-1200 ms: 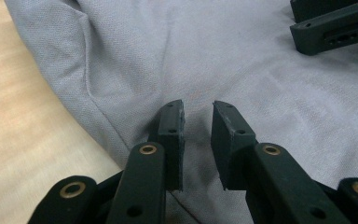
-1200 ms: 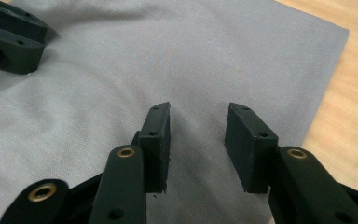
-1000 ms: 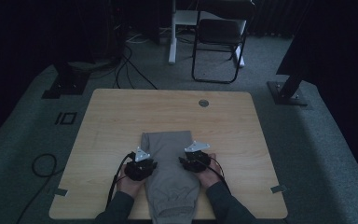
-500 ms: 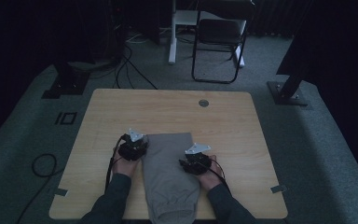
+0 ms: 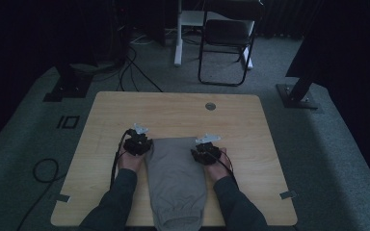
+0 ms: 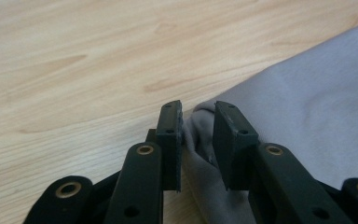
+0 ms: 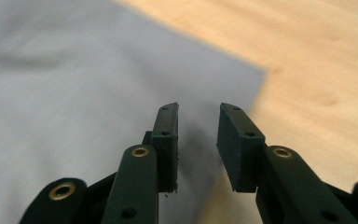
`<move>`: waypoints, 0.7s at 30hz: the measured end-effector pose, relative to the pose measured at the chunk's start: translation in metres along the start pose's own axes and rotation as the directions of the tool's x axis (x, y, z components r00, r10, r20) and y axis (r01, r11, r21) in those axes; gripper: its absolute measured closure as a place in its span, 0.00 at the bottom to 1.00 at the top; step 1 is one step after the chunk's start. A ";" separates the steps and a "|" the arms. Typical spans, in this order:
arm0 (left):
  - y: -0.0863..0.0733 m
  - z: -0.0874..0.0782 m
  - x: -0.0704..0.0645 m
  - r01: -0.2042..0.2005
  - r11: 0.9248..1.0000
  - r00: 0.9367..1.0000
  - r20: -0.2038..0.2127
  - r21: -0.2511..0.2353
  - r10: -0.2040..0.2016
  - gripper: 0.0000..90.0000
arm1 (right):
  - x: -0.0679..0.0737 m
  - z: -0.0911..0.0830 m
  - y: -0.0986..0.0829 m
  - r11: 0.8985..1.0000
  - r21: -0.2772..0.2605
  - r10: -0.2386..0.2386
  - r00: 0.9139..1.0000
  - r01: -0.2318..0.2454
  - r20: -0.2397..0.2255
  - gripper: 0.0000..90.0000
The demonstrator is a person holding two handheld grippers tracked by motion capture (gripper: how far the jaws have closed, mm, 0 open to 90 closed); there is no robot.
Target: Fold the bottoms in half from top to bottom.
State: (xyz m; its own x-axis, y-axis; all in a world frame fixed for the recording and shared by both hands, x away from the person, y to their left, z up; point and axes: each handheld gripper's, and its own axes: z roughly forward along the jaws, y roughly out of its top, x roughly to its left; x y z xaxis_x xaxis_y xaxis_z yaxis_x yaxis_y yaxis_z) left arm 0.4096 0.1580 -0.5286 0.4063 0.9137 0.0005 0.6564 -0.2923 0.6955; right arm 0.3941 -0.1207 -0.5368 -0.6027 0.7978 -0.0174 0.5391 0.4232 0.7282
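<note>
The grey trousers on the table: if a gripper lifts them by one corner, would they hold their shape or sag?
Likely sag: the grey trousers lie flat, and their edge bunches into soft folds between the left gripper's jaws. Probably light, being thin cloth. Pushed, they would likely wrinkle rather than slide whole across the wooden table.

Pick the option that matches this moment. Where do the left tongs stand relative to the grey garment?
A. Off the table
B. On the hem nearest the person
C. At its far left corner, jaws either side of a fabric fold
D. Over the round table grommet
C: the left tongs stand at the grey garment's far left corner, jaws straddling a fold.
</note>
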 end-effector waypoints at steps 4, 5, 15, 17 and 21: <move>0.000 0.006 0.000 -0.005 1.000 1.000 0.018 0.020 0.005 0.85 | -0.020 0.012 0.016 0.997 -0.016 0.071 0.997 -0.070 0.027 0.78; 0.000 0.006 0.000 -0.002 1.000 1.000 0.021 0.022 0.002 0.86 | -0.025 0.015 0.020 0.996 -0.013 0.092 0.995 -0.092 0.033 0.79; -0.001 0.000 0.006 0.008 1.000 1.000 0.014 0.005 -0.008 0.99 | -0.030 0.044 0.033 0.993 0.069 0.093 0.994 -0.096 0.049 0.97; -0.004 -0.006 0.012 0.033 0.999 0.999 -0.002 -0.013 -0.033 0.99 | -0.029 0.043 0.033 0.994 0.070 0.084 0.994 -0.089 0.068 0.99; -0.012 -0.017 0.028 0.108 0.993 0.994 -0.004 -0.042 -0.108 0.99 | -0.032 0.042 0.030 0.994 0.063 0.087 0.993 -0.092 0.079 0.99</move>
State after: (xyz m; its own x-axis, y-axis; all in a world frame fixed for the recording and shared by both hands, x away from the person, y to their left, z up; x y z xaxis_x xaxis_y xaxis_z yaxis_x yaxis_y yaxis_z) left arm 0.4025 0.1924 -0.5242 0.3299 0.9413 -0.0717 0.6692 -0.1796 0.7210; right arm 0.4542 -0.1151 -0.5429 -0.5051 0.8630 -0.0078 0.6287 0.3741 0.6818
